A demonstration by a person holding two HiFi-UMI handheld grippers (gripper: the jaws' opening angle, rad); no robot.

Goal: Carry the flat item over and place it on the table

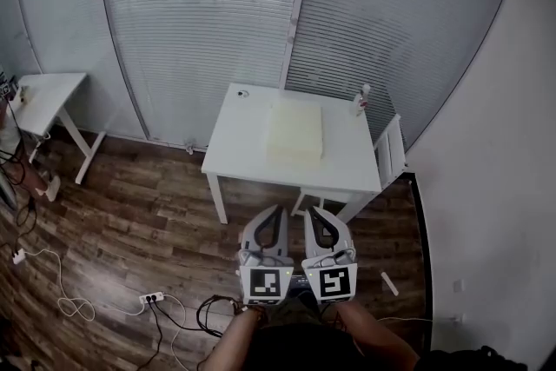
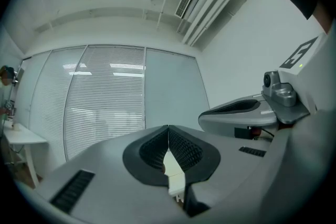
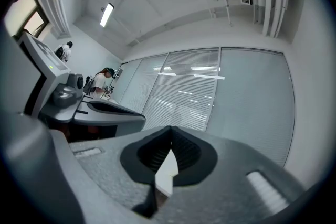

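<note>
Head view: flat item (image 1: 295, 132) lies on the white bench (image 1: 236, 148), about mid-top. Left tool (image 1: 277, 211) and right tool (image 1: 309, 212) are side by side, well short of the bench, over the wood floor (image 1: 130, 213).

Left gripper view: jaws pressed together, nothing pinched.

Right gripper view: likewise pressed together, empty.

Judgement: placing looks done, and nothing appears left to carry.

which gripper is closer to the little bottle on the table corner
Right. The right gripper is short of the near edge of the table, down-left of the small bottle in the head view; the left gripper is beside it, farther left.
</note>
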